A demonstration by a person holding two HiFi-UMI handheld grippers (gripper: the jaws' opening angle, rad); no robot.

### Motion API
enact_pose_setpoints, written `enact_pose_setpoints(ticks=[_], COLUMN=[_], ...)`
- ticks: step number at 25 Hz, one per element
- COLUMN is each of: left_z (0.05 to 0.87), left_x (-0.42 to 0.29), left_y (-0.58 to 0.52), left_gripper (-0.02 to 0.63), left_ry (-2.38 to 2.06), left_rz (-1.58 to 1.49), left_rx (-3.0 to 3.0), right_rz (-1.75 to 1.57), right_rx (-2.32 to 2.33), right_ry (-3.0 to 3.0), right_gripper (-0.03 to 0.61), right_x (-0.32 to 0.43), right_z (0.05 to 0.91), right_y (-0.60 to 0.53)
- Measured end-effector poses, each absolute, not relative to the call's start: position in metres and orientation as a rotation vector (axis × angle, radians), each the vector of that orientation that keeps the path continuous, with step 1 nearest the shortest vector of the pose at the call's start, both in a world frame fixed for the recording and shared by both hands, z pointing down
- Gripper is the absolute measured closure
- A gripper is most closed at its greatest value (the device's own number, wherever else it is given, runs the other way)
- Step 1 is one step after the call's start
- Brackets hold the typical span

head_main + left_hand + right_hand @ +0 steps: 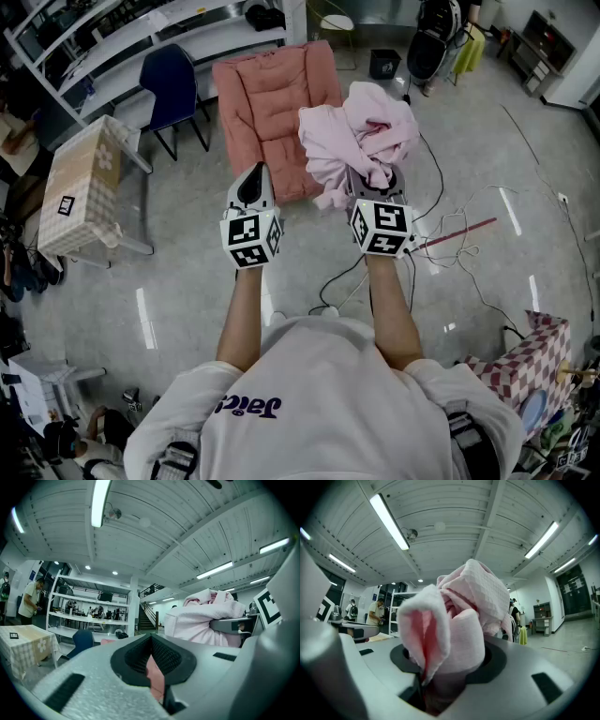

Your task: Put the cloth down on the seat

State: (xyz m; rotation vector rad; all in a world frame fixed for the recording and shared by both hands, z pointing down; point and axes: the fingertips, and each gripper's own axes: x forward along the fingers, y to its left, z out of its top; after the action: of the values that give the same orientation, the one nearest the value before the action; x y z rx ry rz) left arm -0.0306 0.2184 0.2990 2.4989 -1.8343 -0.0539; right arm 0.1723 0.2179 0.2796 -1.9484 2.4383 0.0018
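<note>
1. The right gripper (375,178) is clamped on the bunched pink cloth (361,131), held level at upper centre of the head view, where it overlaps the right edge of the salmon seat (267,103); this looks like a carry towards the cushion
2. The left gripper (251,186) grips nothing, its jaws a narrow slit apart, probably kept aside
3. Only the right gripper view shows cloth wedged between the pads; only the head view shows the whole seat
</note>
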Motion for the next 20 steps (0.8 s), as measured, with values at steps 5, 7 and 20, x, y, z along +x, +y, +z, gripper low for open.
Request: enact_pose_setpoints(ticks=[5, 7, 20], left_z=[0.302, 0.308, 0.327], left_x=[-0.002, 0.005, 0.011], left_y=[0.238, 0.243, 0.204], left_gripper=[0.6, 0.6, 0.6], left_ry=[-1.869, -1.88, -1.86], left_rz=[-0.052, -0.029, 0.016], left_rx=[2.523, 2.506, 2.473], right_rz=[-0.015, -0.015, 0.005], right_rx=[-1.941, -1.948, -1.936], right_ry=[2.462, 2.471, 2.536], right_gripper=[0.351, 0.351, 0.351], right_x=[0.197, 0.204, 0.199], right_z=[0.294, 0.299, 0.318], right_y=[0.233, 0.237, 0.197])
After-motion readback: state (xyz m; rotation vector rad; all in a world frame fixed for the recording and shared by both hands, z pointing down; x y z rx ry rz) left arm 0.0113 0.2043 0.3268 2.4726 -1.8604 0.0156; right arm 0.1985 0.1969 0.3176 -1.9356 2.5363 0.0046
